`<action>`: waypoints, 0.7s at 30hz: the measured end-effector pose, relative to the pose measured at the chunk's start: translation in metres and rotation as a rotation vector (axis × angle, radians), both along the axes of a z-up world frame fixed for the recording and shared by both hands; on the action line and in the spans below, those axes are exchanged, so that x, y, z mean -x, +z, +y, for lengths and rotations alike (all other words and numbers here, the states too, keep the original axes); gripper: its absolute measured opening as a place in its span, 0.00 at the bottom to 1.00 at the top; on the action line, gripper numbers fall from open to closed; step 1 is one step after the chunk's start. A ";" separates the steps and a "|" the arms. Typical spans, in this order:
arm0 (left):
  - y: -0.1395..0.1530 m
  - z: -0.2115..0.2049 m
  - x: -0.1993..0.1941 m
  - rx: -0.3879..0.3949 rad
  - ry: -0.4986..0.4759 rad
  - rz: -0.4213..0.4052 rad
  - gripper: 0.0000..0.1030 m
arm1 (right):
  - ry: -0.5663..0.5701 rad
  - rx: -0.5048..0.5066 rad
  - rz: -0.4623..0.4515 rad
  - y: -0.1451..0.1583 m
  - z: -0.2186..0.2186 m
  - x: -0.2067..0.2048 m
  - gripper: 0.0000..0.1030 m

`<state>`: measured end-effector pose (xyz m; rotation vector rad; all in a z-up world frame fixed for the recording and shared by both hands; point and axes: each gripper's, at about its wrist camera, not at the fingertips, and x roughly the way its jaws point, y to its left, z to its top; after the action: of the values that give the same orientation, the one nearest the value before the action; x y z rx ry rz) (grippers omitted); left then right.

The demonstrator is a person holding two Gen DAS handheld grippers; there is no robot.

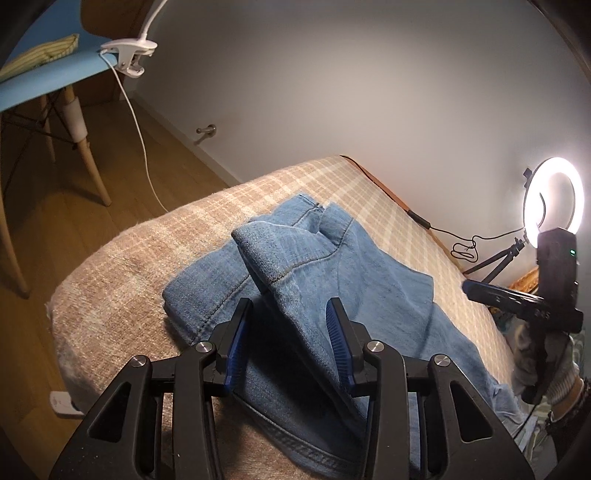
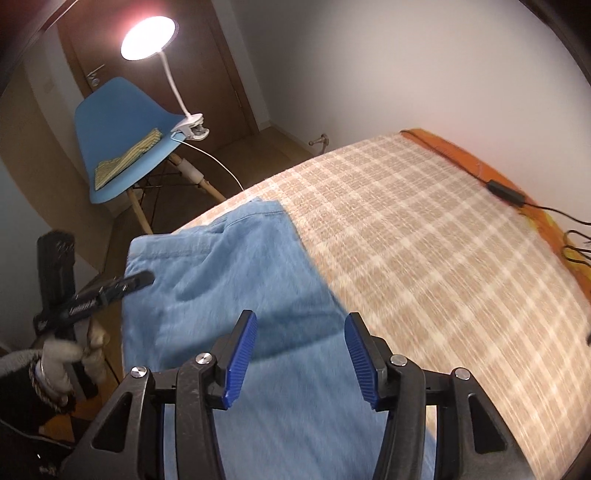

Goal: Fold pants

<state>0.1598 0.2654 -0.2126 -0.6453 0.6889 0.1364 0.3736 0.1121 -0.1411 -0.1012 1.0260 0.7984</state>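
Note:
Blue jeans (image 1: pixel 369 280) lie bunched on the checked blanket (image 1: pixel 129 258) of a bed. A raised fold of denim with a stitched hem (image 1: pixel 258 254) stands up between the pads of my left gripper (image 1: pixel 290 304), which is shut on it; the hem juts out past the fingertips. My right gripper (image 2: pixel 301 319) hovers open over a flat part of the jeans (image 2: pixel 221 266), with nothing between its blue pads (image 2: pixel 240 354). That view is blurred. Each gripper also shows in the other's view: the right gripper (image 1: pixel 480 290) at the bed's right side, the left gripper (image 2: pixel 125 284) at the jeans' left edge.
A blue chair (image 2: pixel 118 122) with a striped cloth (image 2: pixel 125 158) and a clip-on lamp (image 2: pixel 147 33) stands on the wood floor beyond the bed. A lit ring light (image 1: pixel 554 195) on a tripod stands by the wall. A black cable (image 2: pixel 506 192) runs along the bed's far edge.

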 end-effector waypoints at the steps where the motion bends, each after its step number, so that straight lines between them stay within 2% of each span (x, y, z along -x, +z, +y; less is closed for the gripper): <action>1: -0.001 0.001 0.000 0.005 0.001 0.000 0.35 | -0.003 0.000 0.015 -0.005 0.005 -0.009 0.51; 13: -0.004 0.007 -0.003 0.058 0.006 -0.012 0.35 | 0.030 -0.011 0.150 -0.043 0.038 -0.056 0.50; 15: -0.006 0.009 -0.005 0.069 0.008 -0.014 0.35 | 0.048 -0.022 0.172 -0.047 0.043 -0.059 0.35; 17: -0.007 0.009 -0.006 0.067 0.011 -0.023 0.35 | 0.071 -0.017 0.169 -0.049 0.049 -0.056 0.28; 18: -0.007 0.008 -0.006 0.057 0.016 -0.023 0.35 | 0.079 -0.007 0.156 -0.049 0.051 -0.055 0.19; 20: -0.007 0.007 -0.004 0.044 0.019 -0.034 0.10 | 0.097 -0.003 0.146 -0.048 0.055 -0.053 0.06; 21: -0.007 0.007 -0.004 0.044 0.019 -0.039 0.10 | 0.101 0.002 0.131 -0.046 0.056 -0.052 0.03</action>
<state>0.1639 0.2724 -0.2199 -0.6951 0.6496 0.1256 0.4258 0.1684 -0.1874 -0.1042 1.1524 0.9052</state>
